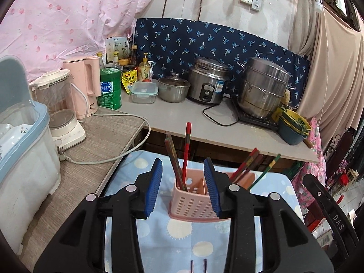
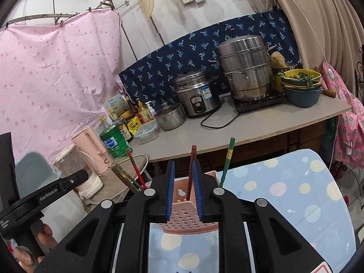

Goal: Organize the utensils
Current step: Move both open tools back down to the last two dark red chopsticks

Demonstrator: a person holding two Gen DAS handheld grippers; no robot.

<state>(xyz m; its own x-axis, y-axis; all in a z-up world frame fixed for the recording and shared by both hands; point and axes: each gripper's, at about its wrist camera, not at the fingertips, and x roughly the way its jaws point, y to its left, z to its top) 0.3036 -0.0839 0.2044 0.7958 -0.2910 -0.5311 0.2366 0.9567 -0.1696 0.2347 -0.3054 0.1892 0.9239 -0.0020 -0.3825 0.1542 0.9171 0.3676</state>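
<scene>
A pink perforated utensil holder (image 1: 193, 201) stands on a small table with a blue dotted cloth (image 1: 182, 234). Several red and green chopsticks (image 1: 185, 157) stand in its left compartment, and more chopsticks (image 1: 252, 162) lean out of the right one. My left gripper (image 1: 185, 187) is open, with its blue pads on either side of the holder's left compartment, holding nothing. In the right wrist view the holder (image 2: 185, 213) sits just ahead. My right gripper (image 2: 183, 191) is open a little around an upright red chopstick (image 2: 191, 170) that stands in the holder. A green chopstick (image 2: 227, 161) stands to its right.
A grey counter (image 1: 182, 116) behind holds a rice cooker (image 1: 208, 82), a steel steamer pot (image 1: 264, 88), a small lidded pot (image 1: 174, 88), bottles and a green tin (image 1: 110, 88). A pink kettle (image 1: 83, 86), a blender (image 1: 59, 104) and a dish rack (image 1: 20, 136) stand at the left.
</scene>
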